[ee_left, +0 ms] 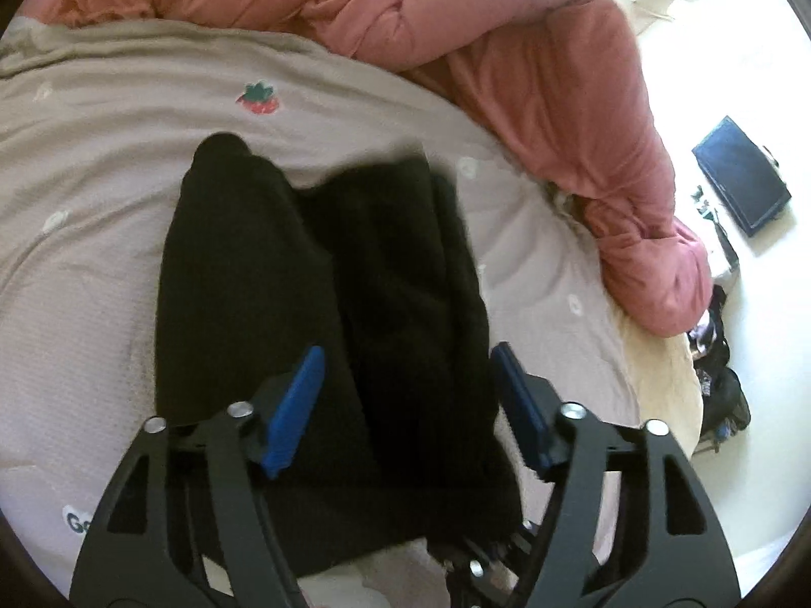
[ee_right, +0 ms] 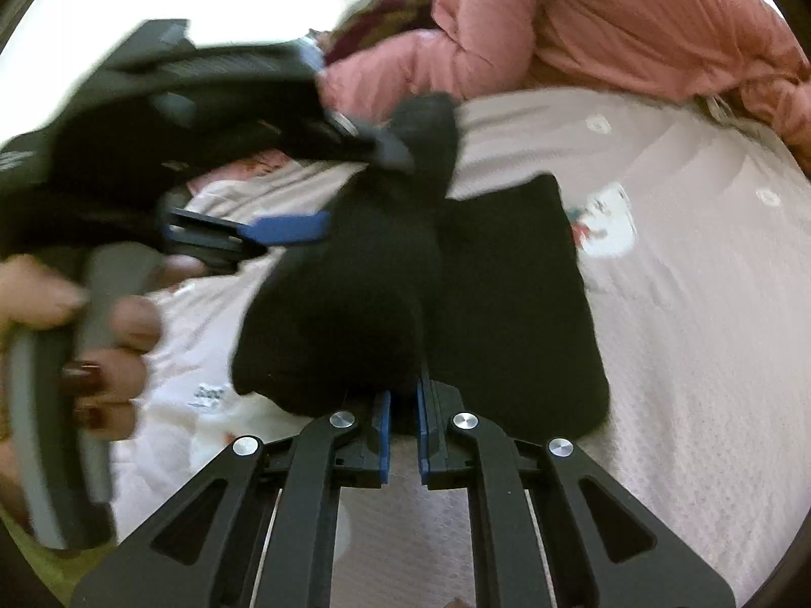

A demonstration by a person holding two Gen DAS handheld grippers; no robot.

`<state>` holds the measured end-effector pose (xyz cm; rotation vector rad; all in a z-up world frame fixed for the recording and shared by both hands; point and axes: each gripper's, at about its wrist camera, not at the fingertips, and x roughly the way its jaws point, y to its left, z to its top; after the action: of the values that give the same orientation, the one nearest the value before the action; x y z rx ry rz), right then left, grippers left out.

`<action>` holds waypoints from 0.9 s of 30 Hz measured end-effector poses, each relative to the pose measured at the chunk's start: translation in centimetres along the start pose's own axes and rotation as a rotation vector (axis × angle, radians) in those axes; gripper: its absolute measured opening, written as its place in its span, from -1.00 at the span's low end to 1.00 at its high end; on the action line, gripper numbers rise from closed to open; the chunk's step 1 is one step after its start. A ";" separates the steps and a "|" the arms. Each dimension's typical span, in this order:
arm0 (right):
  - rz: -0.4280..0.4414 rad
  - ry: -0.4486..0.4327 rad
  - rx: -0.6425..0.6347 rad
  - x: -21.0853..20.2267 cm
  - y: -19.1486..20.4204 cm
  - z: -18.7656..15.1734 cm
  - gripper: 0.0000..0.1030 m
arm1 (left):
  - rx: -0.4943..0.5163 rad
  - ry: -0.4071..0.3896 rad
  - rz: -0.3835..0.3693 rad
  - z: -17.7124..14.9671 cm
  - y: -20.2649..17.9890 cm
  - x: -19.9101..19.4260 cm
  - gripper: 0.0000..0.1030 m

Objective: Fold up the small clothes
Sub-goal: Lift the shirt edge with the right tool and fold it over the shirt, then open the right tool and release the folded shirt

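Note:
A small black garment (ee_left: 324, 273) lies on the pale bed sheet (ee_left: 101, 202), partly folded lengthwise. My left gripper (ee_left: 405, 380) is open, its blue pads (ee_left: 296, 405) spread just above the garment's near end, holding nothing. In the right wrist view the same black garment (ee_right: 415, 283) lies ahead, and my right gripper (ee_right: 404, 405) is shut on its near edge. The left gripper (ee_right: 324, 192) shows there at the left, blurred, open beside the garment's far end, with the person's hand (ee_right: 106, 349) on its grey handle.
A bunched pink duvet (ee_left: 507, 50) lies across the back and right of the bed. The bed's edge (ee_left: 659, 380) runs at the right, with a dark laptop-like object (ee_left: 740, 182) and dark clutter (ee_left: 720, 380) on the white floor beyond. Strawberry print (ee_left: 258, 99) marks the sheet.

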<state>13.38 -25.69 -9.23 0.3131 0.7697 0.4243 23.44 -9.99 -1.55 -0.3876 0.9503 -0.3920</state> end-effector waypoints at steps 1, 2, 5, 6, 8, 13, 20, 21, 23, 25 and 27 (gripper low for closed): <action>0.004 0.007 0.033 0.0 -0.6 -0.1 -0.79 | 0.014 -0.015 0.015 -0.1 0.0 -0.5 0.20; 0.008 0.012 0.054 0.0 -1.0 -0.1 -0.76 | 0.022 -0.025 0.030 -0.2 0.2 -0.8 0.20; 0.022 0.021 0.097 -0.5 -2.2 -0.6 -0.66 | 0.025 -0.029 0.088 -0.4 1.1 -1.3 0.20; 0.025 0.020 0.104 -0.7 -2.4 -0.7 -0.62 | 0.030 -0.033 0.109 -0.5 1.3 -1.4 0.20; 0.033 0.023 0.116 -1.1 -2.7 -0.9 -0.59 | 0.043 -0.046 0.144 -0.7 1.8 -1.7 0.20; 0.017 0.017 0.102 -2.4 -2.8 -1.1 -0.50 | 0.085 -0.072 0.214 -1.6 2.6 -2.5 0.20; -0.012 -0.002 0.081 -4.0 -3.3 -0.9 -0.40 | 0.175 -0.102 0.277 -2.3 1.9 -3.6 0.20; -0.017 -0.004 0.077 -4.2 -3.4 -0.8 -0.39 | 0.181 -0.103 0.280 -2.4 1.7 -3.7 0.20; -0.029 -0.012 0.070 -4.6 -3.4 -0.7 -0.34 | 0.191 -0.106 0.283 -2.6 1.7 -4.0 0.20; -0.039 -0.016 0.062 -4.7 -3.3 -0.7 -0.21 | 0.198 -0.106 0.286 -2.7 1.6 -4.1 0.21; -0.045 -0.020 0.055 -4.9 -3.2 -0.6 -0.21 | 0.205 -0.109 0.289 -2.8 1.6 -4.3 0.22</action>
<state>10.61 -30.76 -8.02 0.3498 0.7682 0.3575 19.07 -7.00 -0.78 -0.0814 0.8363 -0.1990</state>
